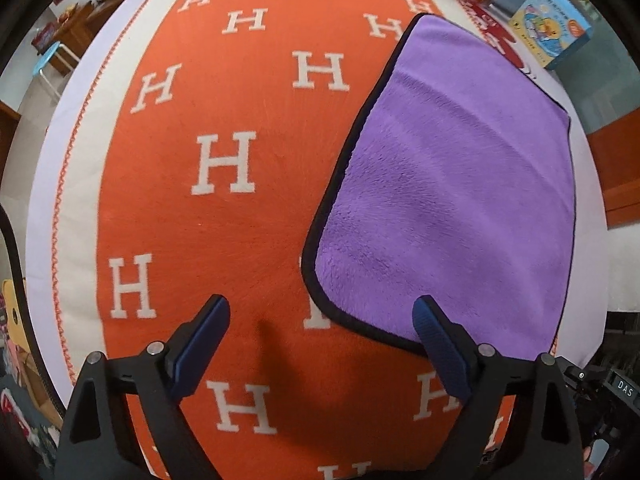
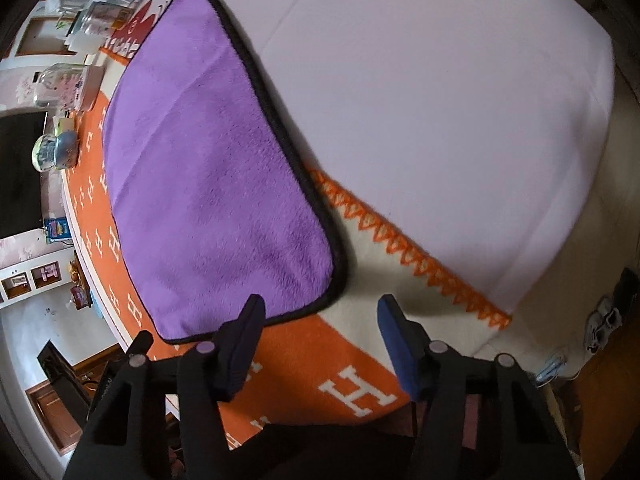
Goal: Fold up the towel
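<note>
A purple towel (image 1: 448, 184) with a black hem lies flat on an orange blanket with white H letters (image 1: 224, 208). In the left wrist view it lies ahead and to the right. My left gripper (image 1: 322, 308) is open and empty, just short of the towel's near left corner; its right finger overlaps the near hem. In the right wrist view the towel (image 2: 216, 184) lies ahead and to the left. My right gripper (image 2: 320, 308) is open and empty, just short of the towel's near right corner.
The blanket lies on a white sheet (image 2: 440, 92) over the table. A duck picture box (image 1: 550, 28), jars (image 2: 60, 84) and small clutter stand along the far side of the table. A blue stool (image 1: 50, 58) stands on the floor at the left.
</note>
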A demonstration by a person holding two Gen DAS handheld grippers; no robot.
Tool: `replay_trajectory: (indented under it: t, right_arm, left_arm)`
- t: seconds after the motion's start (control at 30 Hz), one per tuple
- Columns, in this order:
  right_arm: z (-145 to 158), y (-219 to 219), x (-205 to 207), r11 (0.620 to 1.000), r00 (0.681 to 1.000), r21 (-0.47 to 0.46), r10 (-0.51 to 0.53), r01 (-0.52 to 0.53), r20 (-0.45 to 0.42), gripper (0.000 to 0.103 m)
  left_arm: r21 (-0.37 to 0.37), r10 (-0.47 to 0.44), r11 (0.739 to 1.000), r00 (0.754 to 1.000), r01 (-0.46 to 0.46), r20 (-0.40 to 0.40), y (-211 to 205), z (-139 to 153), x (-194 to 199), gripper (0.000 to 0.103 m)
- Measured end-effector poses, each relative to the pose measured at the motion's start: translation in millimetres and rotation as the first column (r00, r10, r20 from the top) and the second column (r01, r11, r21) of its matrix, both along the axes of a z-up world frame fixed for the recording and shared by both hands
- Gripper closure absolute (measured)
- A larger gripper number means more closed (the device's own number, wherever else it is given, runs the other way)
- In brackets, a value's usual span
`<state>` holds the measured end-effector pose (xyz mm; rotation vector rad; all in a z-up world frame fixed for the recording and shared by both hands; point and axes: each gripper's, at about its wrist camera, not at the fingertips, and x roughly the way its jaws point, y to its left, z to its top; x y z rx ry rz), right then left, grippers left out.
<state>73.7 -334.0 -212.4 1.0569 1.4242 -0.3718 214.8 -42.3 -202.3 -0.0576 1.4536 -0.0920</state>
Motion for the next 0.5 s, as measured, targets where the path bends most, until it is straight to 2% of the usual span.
replay_trajectory:
  t: [0.37, 0.43, 0.5]
  right_arm:
    - [-10, -7, 14, 1.000, 0.999, 0.011, 0.005, -0.005, -0.032, 0.057]
    - [-11, -7, 18, 1.000, 0.999, 0.010, 0.013, -0.012, -0.032, 0.064]
    - [-11, -8, 16, 1.000, 0.999, 0.007, 0.013, -0.013, -0.036, 0.065]
  left_arm:
    - [0.002, 0.035, 0.999, 0.998, -0.035, -0.047, -3, -22, 16, 0.031]
    - [0.004, 0.037, 0.999, 0.998, -0.037, -0.052, -5, -26, 21, 0.034]
    - [0.008, 0.037, 0.999, 0.998, -0.036, -0.055, -7, -29, 27, 0.039]
